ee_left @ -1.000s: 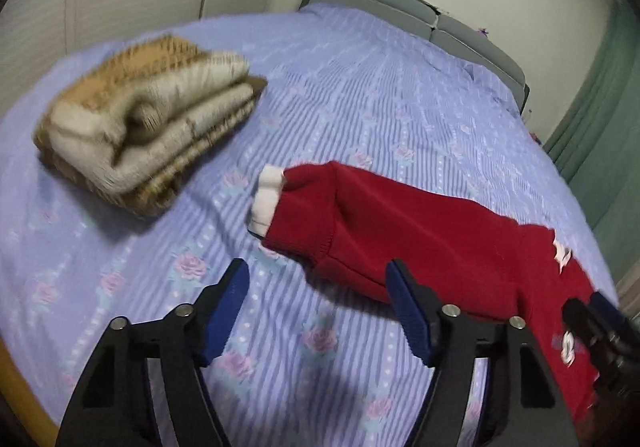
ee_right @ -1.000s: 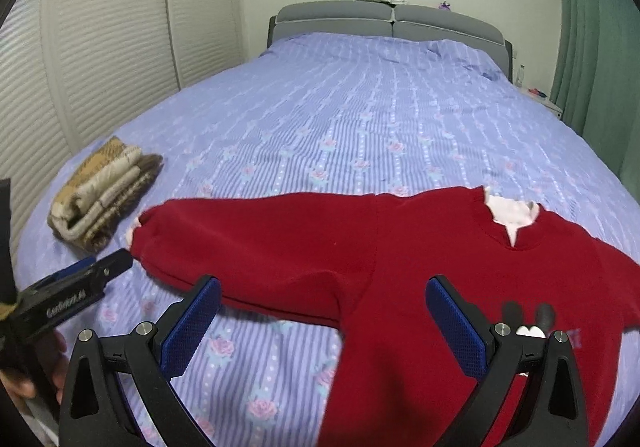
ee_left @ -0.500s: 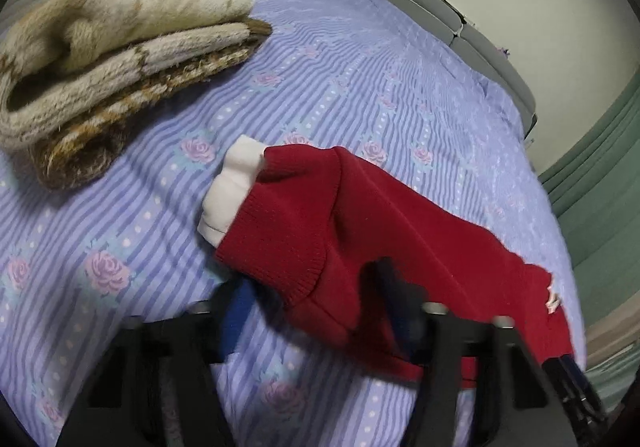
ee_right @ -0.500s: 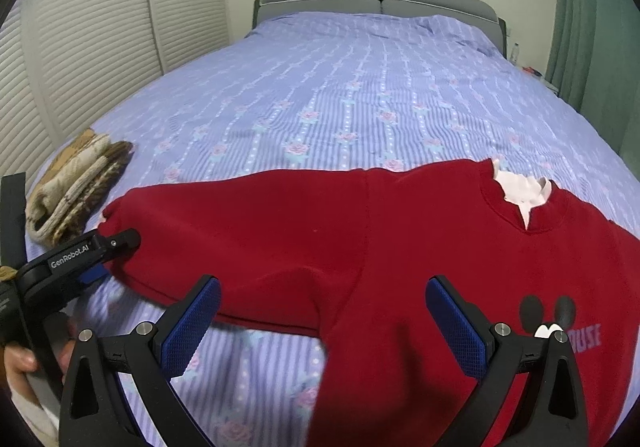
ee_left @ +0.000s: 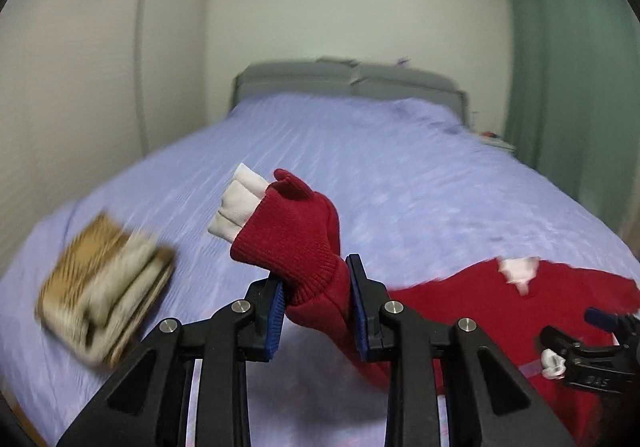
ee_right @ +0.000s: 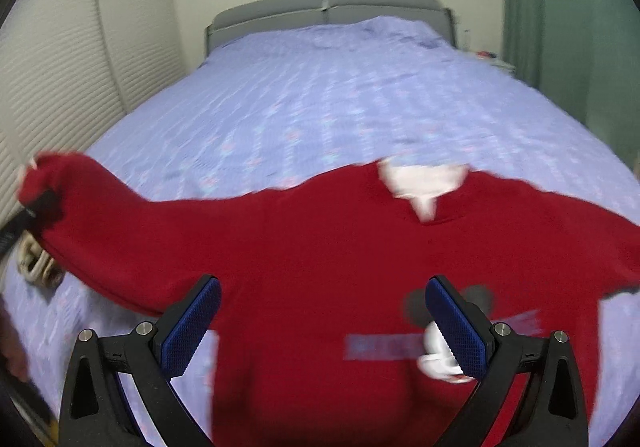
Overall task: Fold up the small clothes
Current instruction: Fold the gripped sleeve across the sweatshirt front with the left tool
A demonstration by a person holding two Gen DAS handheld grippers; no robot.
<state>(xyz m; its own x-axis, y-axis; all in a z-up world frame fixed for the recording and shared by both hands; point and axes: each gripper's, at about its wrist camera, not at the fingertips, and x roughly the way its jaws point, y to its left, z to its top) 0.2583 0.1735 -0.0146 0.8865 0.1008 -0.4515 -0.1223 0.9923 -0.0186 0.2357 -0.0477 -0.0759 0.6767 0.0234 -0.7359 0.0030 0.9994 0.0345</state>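
Observation:
A small red sweater (ee_right: 320, 231) with a white collar and a cartoon print lies face up on the bed. My left gripper (ee_left: 316, 299) is shut on the sweater's left sleeve cuff (ee_left: 296, 235), with a white inner cuff (ee_left: 236, 203) poking out, and holds it lifted above the bed. In the right wrist view that sleeve end (ee_right: 44, 183) is raised at the far left. My right gripper (ee_right: 320, 323) is open and empty, hovering over the sweater's chest.
A folded brown and cream knit (ee_left: 108, 287) lies on the bed's left side. The lilac flowered bedspread (ee_right: 320, 87) stretches to the grey headboard (ee_right: 328, 7). Louvred doors stand at left, a green curtain (ee_left: 568, 67) at right.
My left gripper closed on the sleeve cuff and lifted it off the bed. My right gripper moved closer over the sweater's chest, still open.

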